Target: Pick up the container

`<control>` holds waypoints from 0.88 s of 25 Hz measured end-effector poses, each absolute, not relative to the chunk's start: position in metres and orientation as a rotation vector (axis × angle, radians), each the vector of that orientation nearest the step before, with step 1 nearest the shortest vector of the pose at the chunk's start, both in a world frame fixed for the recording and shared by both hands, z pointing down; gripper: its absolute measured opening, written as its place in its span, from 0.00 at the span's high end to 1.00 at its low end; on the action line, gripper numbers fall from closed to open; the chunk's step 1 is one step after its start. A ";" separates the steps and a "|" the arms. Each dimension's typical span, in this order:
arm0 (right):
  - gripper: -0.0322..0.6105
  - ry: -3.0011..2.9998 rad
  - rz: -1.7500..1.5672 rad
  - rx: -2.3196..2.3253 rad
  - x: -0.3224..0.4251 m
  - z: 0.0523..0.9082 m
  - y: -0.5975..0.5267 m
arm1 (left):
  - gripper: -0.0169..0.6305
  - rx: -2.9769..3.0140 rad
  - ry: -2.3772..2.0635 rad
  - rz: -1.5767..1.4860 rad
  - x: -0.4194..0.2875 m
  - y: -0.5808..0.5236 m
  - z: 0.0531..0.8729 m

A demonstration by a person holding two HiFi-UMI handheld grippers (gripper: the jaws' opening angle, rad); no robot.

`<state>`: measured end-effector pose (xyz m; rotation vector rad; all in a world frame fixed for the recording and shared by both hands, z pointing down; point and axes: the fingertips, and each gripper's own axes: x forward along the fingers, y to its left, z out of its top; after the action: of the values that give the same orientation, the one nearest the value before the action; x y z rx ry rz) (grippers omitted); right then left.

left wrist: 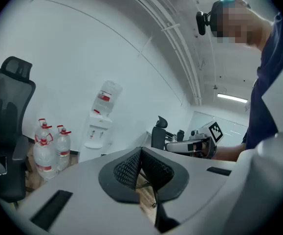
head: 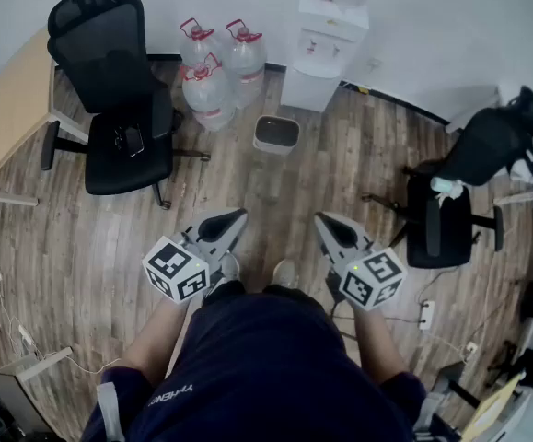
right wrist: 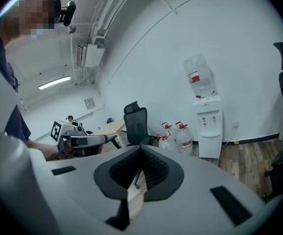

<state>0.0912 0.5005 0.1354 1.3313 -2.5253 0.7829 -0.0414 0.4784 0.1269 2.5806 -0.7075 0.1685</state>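
Observation:
The container [head: 276,133], a small pale square bin with a dark inside, stands on the wood floor in the head view, in front of the water dispenser [head: 326,42]. I hold both grippers at waist height, well short of it. My left gripper [head: 236,216] has its jaws shut with nothing in them, and so does my right gripper [head: 324,221]. The left gripper view has its shut jaws [left wrist: 141,152] aimed at the far wall, with the right gripper [left wrist: 195,143] off to the side. The right gripper view shows its shut jaws [right wrist: 140,152] and the left gripper [right wrist: 82,140]. Neither gripper view shows the container.
Three large water bottles [head: 213,67] stand left of the dispenser. A black office chair [head: 119,99] is at the left beside a wooden desk [head: 4,109]. Another black chair [head: 459,191] is at the right. Cables and a power strip [head: 424,314] lie on the floor.

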 end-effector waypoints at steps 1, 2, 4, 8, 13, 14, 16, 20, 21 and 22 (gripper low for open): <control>0.93 -2.529 0.777 1.331 0.093 0.135 0.500 | 0.94 2.585 -0.706 0.171 -0.039 0.478 0.127; 0.93 -2.533 0.771 1.330 0.095 0.134 0.499 | 0.94 2.589 -0.706 0.173 -0.036 0.477 0.127; 0.93 -2.541 0.762 1.333 0.100 0.132 0.497 | 0.94 2.592 -0.709 0.175 -0.032 0.477 0.128; 0.92 -2.549 0.769 1.339 0.114 0.134 0.499 | 0.94 2.585 -0.736 0.183 -0.024 0.482 0.132; 0.92 -2.551 0.786 1.316 0.142 0.143 0.513 | 0.94 2.568 -0.785 0.181 -0.007 0.496 0.139; 0.92 -2.553 0.790 1.311 0.148 0.144 0.514 | 0.94 2.564 -0.795 0.179 -0.004 0.499 0.139; 0.92 -2.559 0.793 1.296 0.157 0.145 0.519 | 0.94 2.555 -0.816 0.181 0.002 0.505 0.141; 0.92 -2.564 0.792 1.267 0.170 0.148 0.525 | 0.94 2.529 -0.853 0.185 0.007 0.516 0.148; 0.92 -2.565 0.794 1.263 0.172 0.149 0.525 | 0.94 2.525 -0.859 0.187 0.008 0.517 0.149; 0.92 -2.566 0.797 1.261 0.175 0.149 0.525 | 0.94 2.521 -0.864 0.188 0.009 0.517 0.150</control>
<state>0.1745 0.5247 0.1490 1.2612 -2.5664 0.7972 0.0089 0.5173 0.1504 2.5208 -0.8635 0.1885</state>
